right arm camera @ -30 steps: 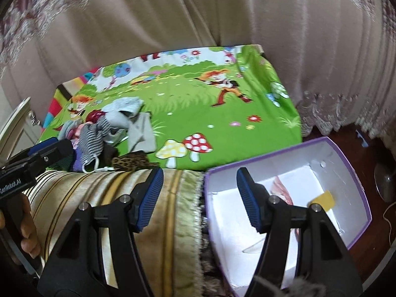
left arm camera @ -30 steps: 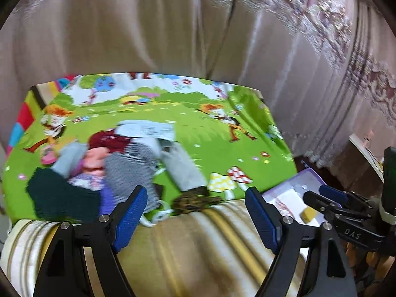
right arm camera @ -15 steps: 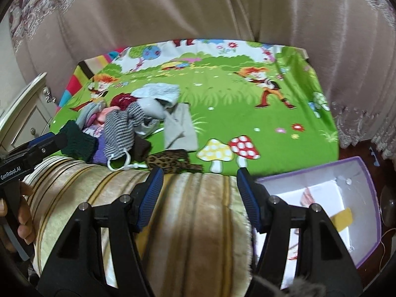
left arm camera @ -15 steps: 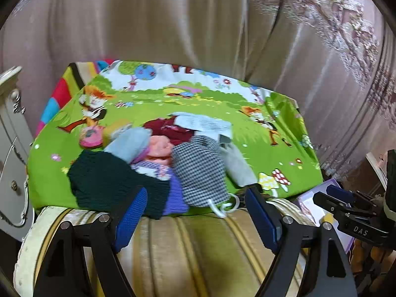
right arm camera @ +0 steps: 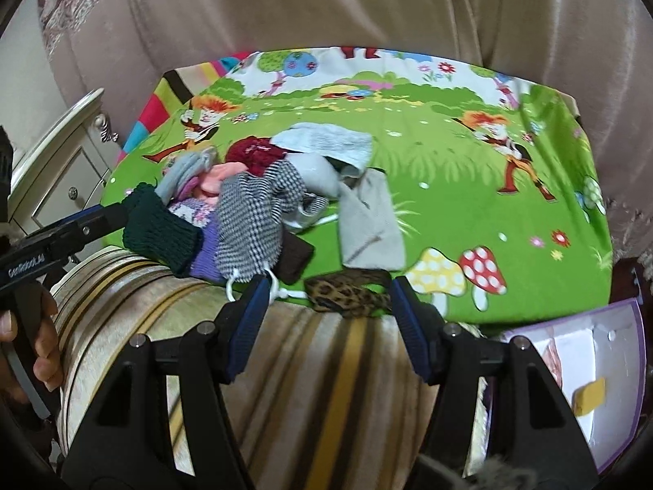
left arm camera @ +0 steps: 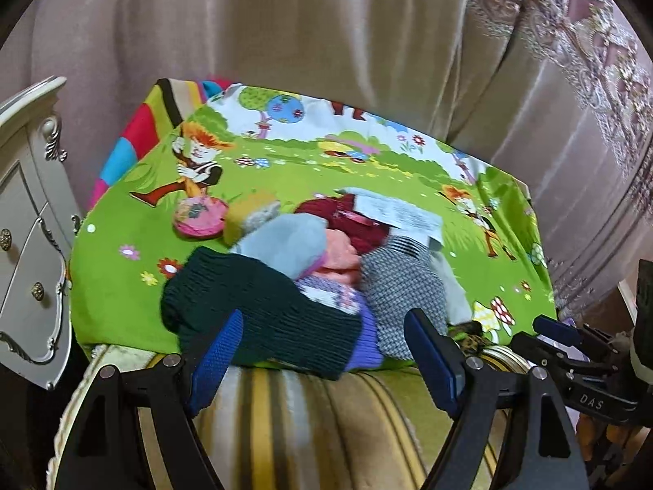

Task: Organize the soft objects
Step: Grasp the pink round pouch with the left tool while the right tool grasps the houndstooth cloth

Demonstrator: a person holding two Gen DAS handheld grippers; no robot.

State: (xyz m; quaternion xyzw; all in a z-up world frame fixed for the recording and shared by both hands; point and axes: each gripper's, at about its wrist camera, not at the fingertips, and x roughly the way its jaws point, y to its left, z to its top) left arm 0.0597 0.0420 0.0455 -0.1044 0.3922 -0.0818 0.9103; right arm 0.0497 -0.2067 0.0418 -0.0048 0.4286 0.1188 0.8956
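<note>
Hovering open, left gripper (left arm camera: 324, 353) nr dark green knit (left arm camera: 261, 318), right gripper (right arm camera: 328, 310) prob over leopard-print piece (right arm camera: 347, 292)

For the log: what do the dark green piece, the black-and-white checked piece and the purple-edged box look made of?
Dark green piece: chunky knit, probably wool or acrylic; raised ribs show, matte. Checked piece: thin woven houndstooth-like fabric, limp folds, white cord loop at its hem. Box: likely cardboard; flat, stiff white walls, purple rim.
</note>
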